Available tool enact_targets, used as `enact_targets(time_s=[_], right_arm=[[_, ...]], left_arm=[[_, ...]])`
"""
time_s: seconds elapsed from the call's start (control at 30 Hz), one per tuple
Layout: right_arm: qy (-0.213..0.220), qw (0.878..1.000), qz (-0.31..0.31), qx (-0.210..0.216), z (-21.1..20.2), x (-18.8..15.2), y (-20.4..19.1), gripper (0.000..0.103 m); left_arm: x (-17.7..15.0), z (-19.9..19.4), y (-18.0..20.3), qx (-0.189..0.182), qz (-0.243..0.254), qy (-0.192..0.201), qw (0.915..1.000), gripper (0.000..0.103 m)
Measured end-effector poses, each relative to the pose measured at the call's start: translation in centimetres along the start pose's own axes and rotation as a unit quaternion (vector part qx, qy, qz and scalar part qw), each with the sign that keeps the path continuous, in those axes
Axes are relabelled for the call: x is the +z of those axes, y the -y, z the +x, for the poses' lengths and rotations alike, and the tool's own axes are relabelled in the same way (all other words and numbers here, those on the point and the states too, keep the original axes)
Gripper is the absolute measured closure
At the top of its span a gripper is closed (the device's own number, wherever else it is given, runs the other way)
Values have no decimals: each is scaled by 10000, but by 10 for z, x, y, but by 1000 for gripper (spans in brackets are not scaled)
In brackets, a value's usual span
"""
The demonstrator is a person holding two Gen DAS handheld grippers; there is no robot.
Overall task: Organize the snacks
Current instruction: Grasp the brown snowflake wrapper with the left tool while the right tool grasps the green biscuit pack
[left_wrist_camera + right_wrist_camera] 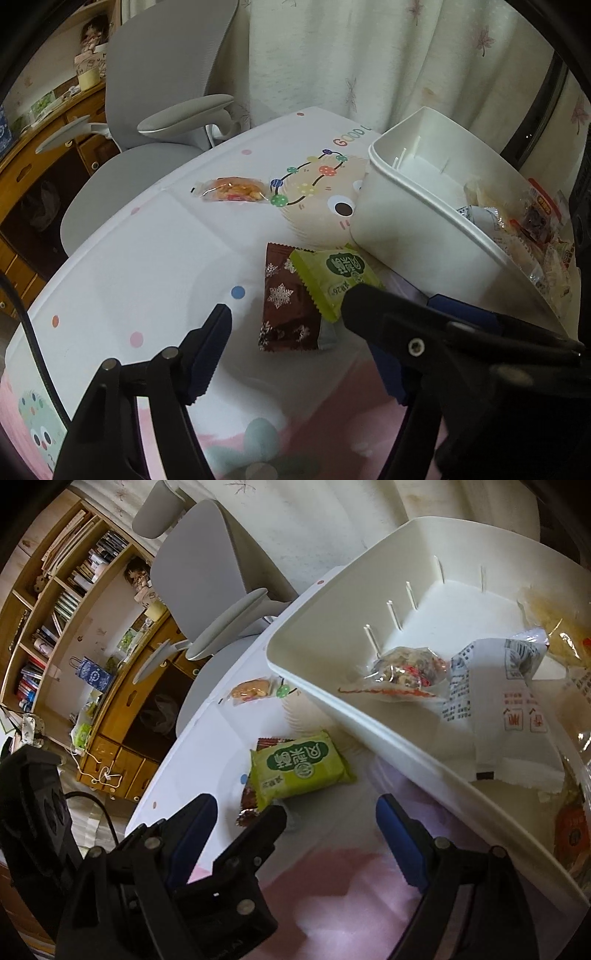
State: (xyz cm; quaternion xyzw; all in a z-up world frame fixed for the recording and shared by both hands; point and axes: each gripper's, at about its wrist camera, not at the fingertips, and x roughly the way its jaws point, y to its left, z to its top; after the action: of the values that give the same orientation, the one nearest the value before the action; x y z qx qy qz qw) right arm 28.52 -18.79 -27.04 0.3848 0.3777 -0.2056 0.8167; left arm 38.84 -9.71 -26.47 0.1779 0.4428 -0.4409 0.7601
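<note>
A brown snowflake packet (284, 302) lies on the patterned tablecloth (147, 258), and a green packet (332, 277) overlaps its right side. My left gripper (288, 306) stands open low over them, its fingers either side of the brown packet without pressing it. In the right wrist view my right gripper (295, 801) is also open, just short of the green packet (299, 768), and one finger of the left gripper (273, 819) reaches in between its fingers. A clear packet of orange snacks (232, 190) lies farther back. The white bin (406, 236) at the right holds several wrapped snacks (402, 675).
A grey office chair (166, 110) stands behind the table's far left edge, with wooden shelves and drawers (74, 609) beyond it. A pale curtain (369, 55) hangs at the back. The bin's rim (369, 716) runs close to the right gripper's right finger.
</note>
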Motion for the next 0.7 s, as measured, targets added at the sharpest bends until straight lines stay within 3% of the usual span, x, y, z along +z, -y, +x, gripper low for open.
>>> enact_targets(time_s=[0.3,0.47,0.7], right_arm=[[-131,9998,-89,-141,16,1,0,14],[-211,9995,-202,-125,24,1,-3,14],[-242,9992,-299,-67,30,0,-3,14]], left_arm=[[-1,11,1,-171,78,-84,9998,45],[-3,17,-3,-260,34,-168,9995,62],[-6,21,-8,-355,-61,-170,9992,66]])
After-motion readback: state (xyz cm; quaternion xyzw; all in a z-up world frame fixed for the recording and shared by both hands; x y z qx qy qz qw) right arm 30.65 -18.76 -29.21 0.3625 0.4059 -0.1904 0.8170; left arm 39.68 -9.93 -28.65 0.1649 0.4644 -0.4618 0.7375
